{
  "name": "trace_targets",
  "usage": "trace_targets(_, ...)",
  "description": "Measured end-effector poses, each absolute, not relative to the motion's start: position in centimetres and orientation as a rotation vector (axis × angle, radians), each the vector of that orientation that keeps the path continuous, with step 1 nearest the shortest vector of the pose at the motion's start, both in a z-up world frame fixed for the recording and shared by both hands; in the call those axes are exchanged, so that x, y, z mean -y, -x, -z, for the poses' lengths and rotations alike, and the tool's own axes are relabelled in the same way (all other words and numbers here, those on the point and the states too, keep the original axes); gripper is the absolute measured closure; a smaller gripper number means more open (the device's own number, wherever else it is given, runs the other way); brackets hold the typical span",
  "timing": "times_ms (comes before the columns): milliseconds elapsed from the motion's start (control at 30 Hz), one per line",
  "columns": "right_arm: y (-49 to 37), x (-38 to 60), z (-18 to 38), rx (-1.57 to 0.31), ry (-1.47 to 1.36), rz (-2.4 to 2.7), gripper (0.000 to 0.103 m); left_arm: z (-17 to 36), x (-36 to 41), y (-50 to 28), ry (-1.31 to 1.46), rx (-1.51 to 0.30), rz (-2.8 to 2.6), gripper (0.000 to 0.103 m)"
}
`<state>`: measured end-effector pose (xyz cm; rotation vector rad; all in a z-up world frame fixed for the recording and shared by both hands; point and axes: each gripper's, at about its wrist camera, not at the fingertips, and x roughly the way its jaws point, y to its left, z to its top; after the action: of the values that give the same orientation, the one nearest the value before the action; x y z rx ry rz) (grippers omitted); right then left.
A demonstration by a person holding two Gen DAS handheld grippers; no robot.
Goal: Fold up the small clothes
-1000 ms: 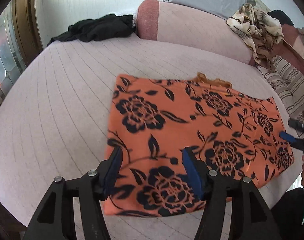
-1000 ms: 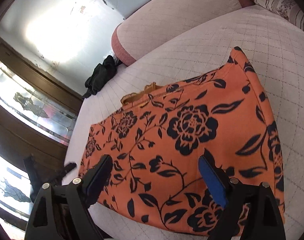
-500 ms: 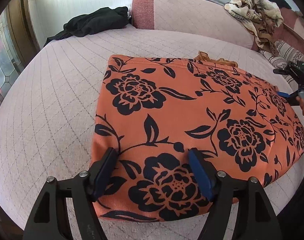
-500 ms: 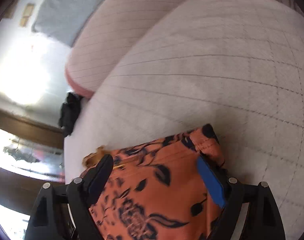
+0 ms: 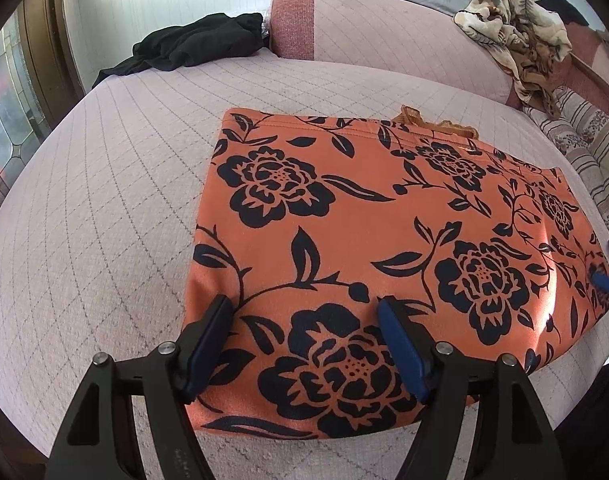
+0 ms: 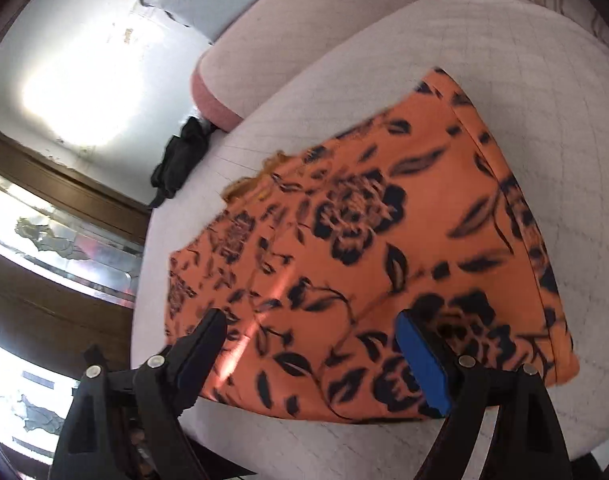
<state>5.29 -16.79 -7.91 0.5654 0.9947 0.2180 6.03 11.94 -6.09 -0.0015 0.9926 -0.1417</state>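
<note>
Since the earlier frames the left gripper [image 5: 304, 320] has edged in over the near left corner of the orange floral garment [image 5: 368, 240] and its jaws have just been opening; seen from the left wrist they now stand apart above the cloth, pinching nothing. That garment lies flat on the pale quilted bed cover [image 5: 104, 200], with a black garment [image 5: 192, 44] heaped at the far edge and a patterned cloth [image 5: 516, 36] draped over the padded headboard [image 5: 384, 24]. A blue pad of the right gripper [image 5: 606, 282] shows blurred at the cloth's right edge. From the right wrist, the picture is blurred: the right gripper [image 6: 310, 334] has swung back from the far corner to the near edge of the orange floral garment [image 6: 384, 220], jaws spread wide and empty, over the bed cover [image 6: 544, 100].
</note>
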Motion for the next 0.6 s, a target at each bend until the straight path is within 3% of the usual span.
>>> trace_targets(100,-4.4,18.2,8.9,-0.984,-0.677,-0.171,0.015,6.0,-12.0,-5.8,0.001,-0.994,0.146,0.027)
trace_targets(300,-6.2,18.8,6.5,-0.925,-0.589,-0.191,0.012,5.9,-12.1,-5.7,0.012,-0.994,0.155,0.027)
trace_targets(400,-7.4,21.5,8.0,-0.963,-0.783,-0.116,0.013,5.6,-12.4,-5.4,0.016,-0.985,0.162,0.027)
trace_targets(600,-11.7,21.5,4.2,-0.910,-0.621,-0.197,0.012,5.8,-13.3,-5.5,0.037,-0.981,0.114,0.027)
